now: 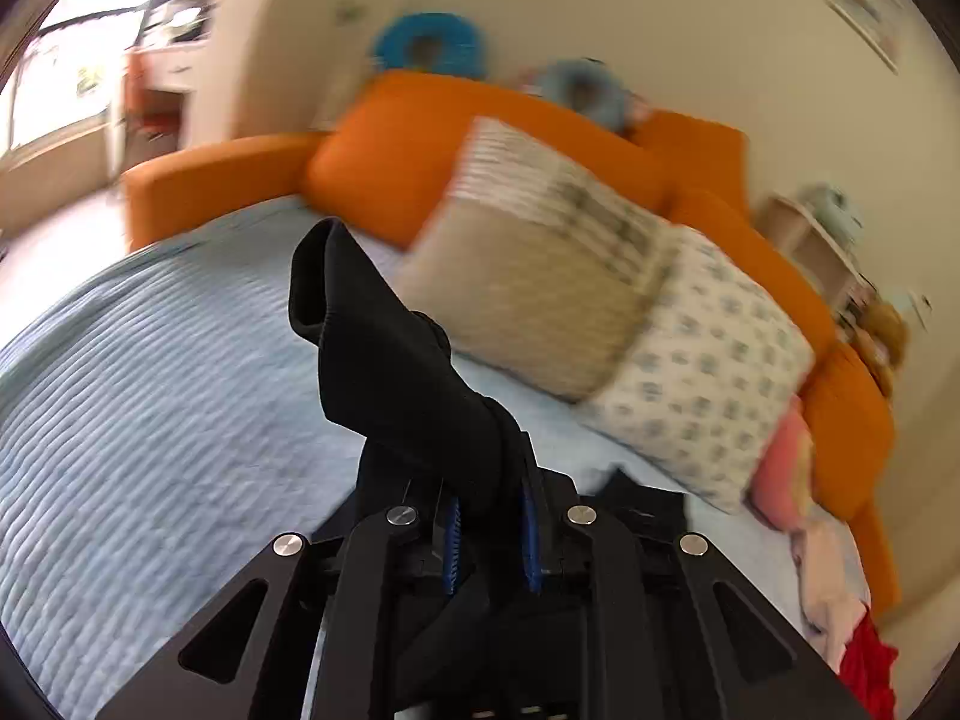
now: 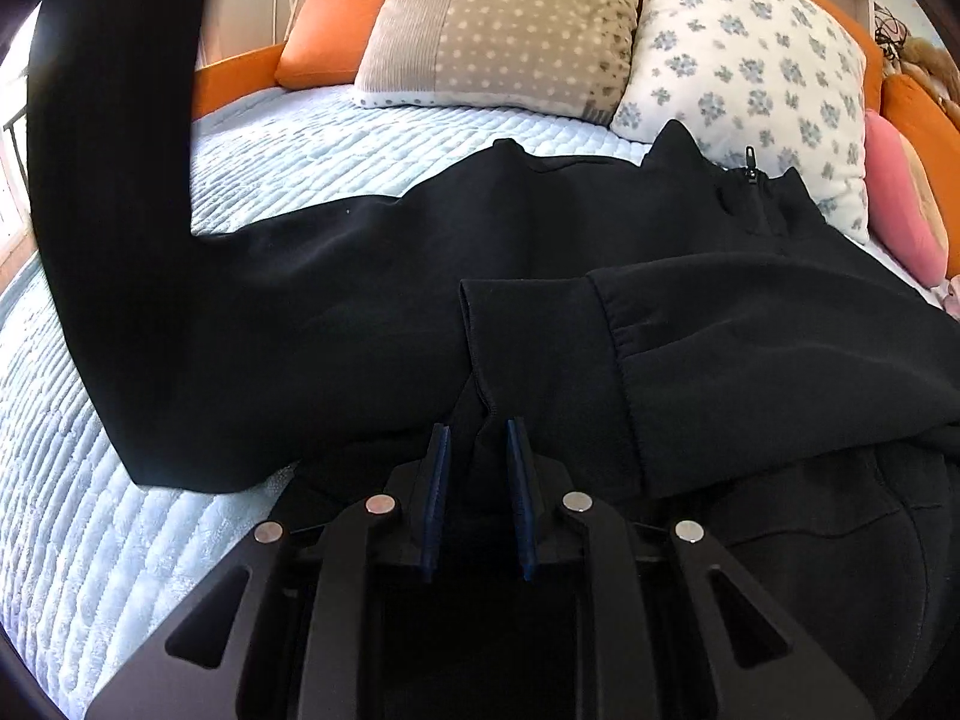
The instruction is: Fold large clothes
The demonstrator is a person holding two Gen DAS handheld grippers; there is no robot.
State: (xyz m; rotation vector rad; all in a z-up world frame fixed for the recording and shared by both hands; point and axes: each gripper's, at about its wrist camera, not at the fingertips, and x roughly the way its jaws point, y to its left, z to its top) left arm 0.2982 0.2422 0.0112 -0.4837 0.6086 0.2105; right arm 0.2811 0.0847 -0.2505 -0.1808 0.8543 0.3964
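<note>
A black zip-up jacket (image 2: pixel 372 264) lies spread on the pale blue quilt (image 2: pixel 90 480), its collar and zipper (image 2: pixel 750 180) toward the pillows. My left gripper (image 1: pixel 492 492) is shut on the cuff end of one black sleeve (image 1: pixel 384 348), which sticks up past the fingers above the bed. In the right wrist view that same sleeve (image 2: pixel 114 210) rises as a tall black band at the left. My right gripper (image 2: pixel 477 429) is shut on the cuff of the other sleeve (image 2: pixel 540 348), which lies folded across the jacket's front.
A beige patchwork pillow (image 2: pixel 504 30) and a white flowered pillow (image 2: pixel 750 78) lean on the orange padded bed surround (image 1: pixel 210 180). A pink cushion (image 2: pixel 906 198) lies at the right. Pale and red clothes (image 1: pixel 864 660) are heaped by the bed's right edge.
</note>
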